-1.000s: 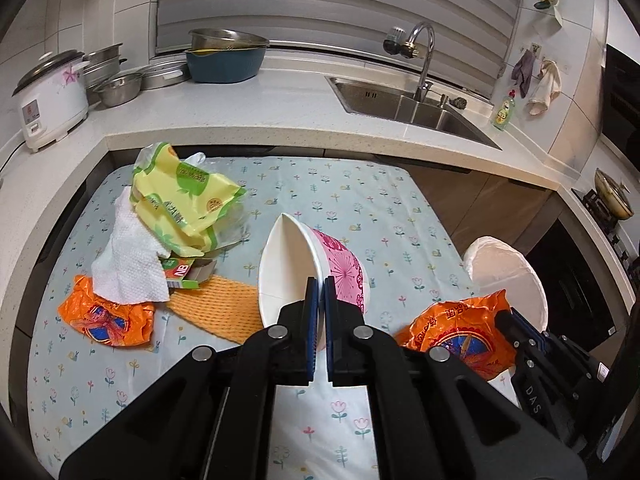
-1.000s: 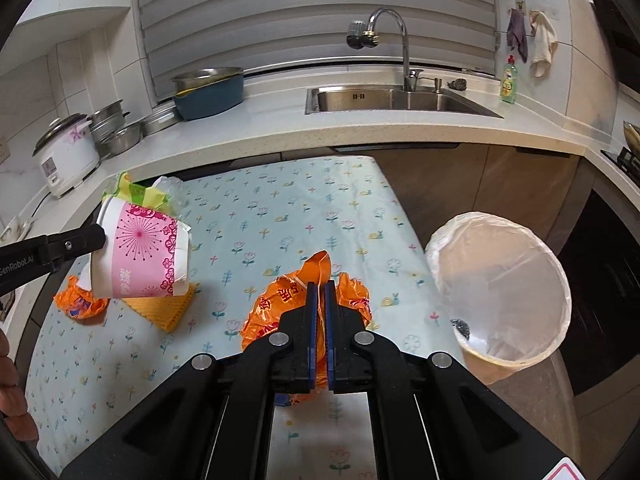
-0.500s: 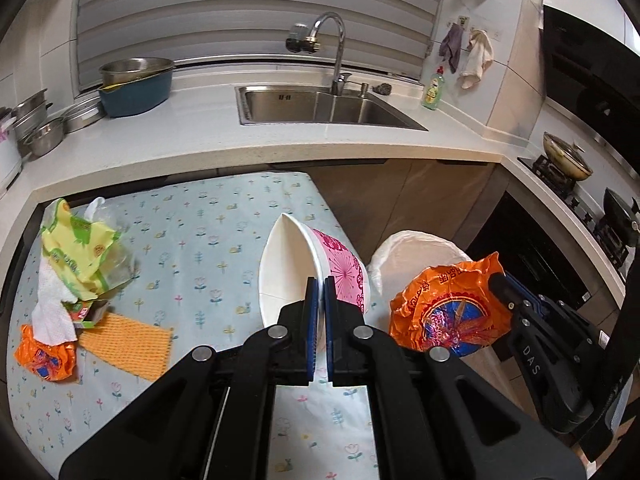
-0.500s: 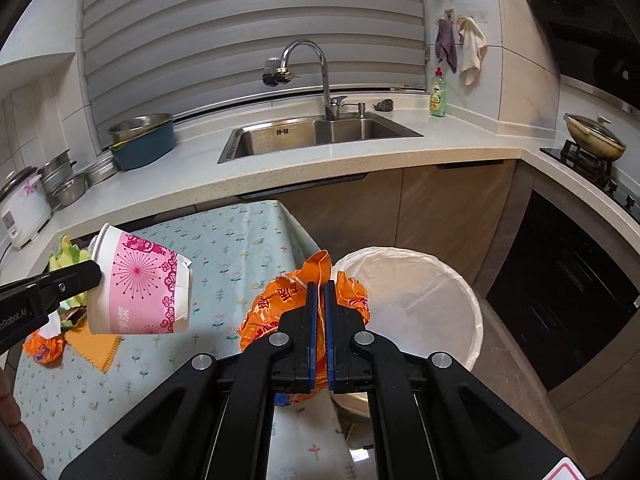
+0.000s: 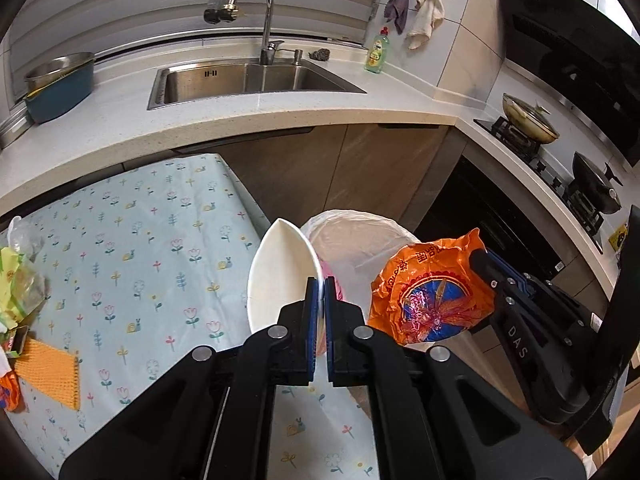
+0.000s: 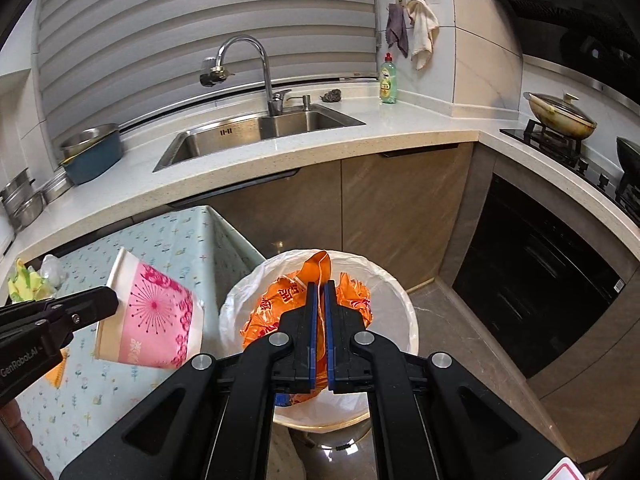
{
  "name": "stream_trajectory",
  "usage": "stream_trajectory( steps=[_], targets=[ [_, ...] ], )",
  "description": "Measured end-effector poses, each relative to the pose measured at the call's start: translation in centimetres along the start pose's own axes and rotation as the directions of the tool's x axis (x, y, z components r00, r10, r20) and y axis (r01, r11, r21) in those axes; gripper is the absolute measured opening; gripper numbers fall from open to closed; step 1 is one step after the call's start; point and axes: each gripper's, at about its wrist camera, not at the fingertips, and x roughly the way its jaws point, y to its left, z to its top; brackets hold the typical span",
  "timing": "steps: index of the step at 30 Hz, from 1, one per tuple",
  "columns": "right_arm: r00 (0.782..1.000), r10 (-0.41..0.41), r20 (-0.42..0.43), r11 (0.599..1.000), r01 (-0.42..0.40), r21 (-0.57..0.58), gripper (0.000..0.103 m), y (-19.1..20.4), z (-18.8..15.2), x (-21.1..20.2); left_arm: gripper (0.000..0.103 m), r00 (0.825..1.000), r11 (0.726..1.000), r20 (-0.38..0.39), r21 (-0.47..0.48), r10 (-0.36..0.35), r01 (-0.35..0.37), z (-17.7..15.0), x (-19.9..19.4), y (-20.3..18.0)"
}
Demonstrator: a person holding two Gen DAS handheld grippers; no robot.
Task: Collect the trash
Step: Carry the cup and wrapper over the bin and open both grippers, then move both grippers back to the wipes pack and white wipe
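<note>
My left gripper point(image 5: 320, 280) is shut on the rim of a pink-and-white paper cup point(image 5: 280, 276), held at the table's right edge beside the bin. From the right wrist view the same cup point(image 6: 152, 316) hangs sideways off the left gripper's fingers point(image 6: 80, 308). My right gripper point(image 6: 320, 284) is shut on an orange snack wrapper point(image 6: 272, 312), which hangs right over the open white-lined trash bin point(image 6: 396, 300). The wrapper point(image 5: 432, 296) and the bin point(image 5: 352, 232) also show in the left wrist view.
A table with a floral cloth point(image 5: 132, 248) still carries a yellow-green bag point(image 5: 16, 284), an orange mesh cloth point(image 5: 52, 372) and another orange wrapper point(image 5: 8, 392) at its left. Behind are the counter with a sink point(image 6: 256, 132), cabinets, and a stove point(image 6: 560, 132) at right.
Both grippers swung to the right, away from the table's middle toward the bin. The orange wrapper went from above the table to above the bin's mouth; the cup reached the table's right edge.
</note>
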Motion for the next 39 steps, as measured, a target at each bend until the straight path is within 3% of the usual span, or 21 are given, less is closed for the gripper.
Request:
stream_trajectory(
  steps=[11, 14, 15, 19, 30, 39],
  targets=[
    [1.0, -0.009, -0.026, 1.0, 0.009, 0.015, 0.005, -0.6, 0.2, 2.3, 0.003, 0.999, 0.999, -0.005, -0.009, -0.039, 0.039, 1.4, 3.0, -0.9],
    [1.0, -0.009, -0.017, 1.0, 0.01, 0.01, 0.01, -0.3, 0.4, 2.3, 0.019, 0.998, 0.998, -0.004, -0.027, -0.064, 0.064, 2.0, 3.0, -0.6],
    [1.0, -0.009, -0.014, 1.0, 0.009, 0.01, 0.012, -0.2, 0.5, 2.2, 0.026, 0.999, 0.998, 0.005, -0.029, -0.054, 0.055, 2.0, 2.9, -0.5],
    [1.0, -0.004, -0.003, 1.0, 0.004, 0.001, 0.022, 0.2, 0.6, 1.9, 0.032, 0.999, 1.0, 0.035, -0.019, -0.017, 0.017, 2.0, 2.1, -0.2],
    [0.999, 0.041, 0.015, 0.999, -0.04, -0.035, 0.034, 3.0, 0.8, 0.1, 0.037, 0.993, 0.993, 0.075, -0.078, 0.093, -0.087, 1.6, -0.6, 2.9],
    [0.994, 0.103, 0.04, 0.991, -0.099, -0.093, 0.046, 7.4, 0.8, -2.0, 0.042, 0.971, 0.973, 0.121, -0.129, 0.207, -0.191, 0.6, -4.4, 6.6]
  ],
)
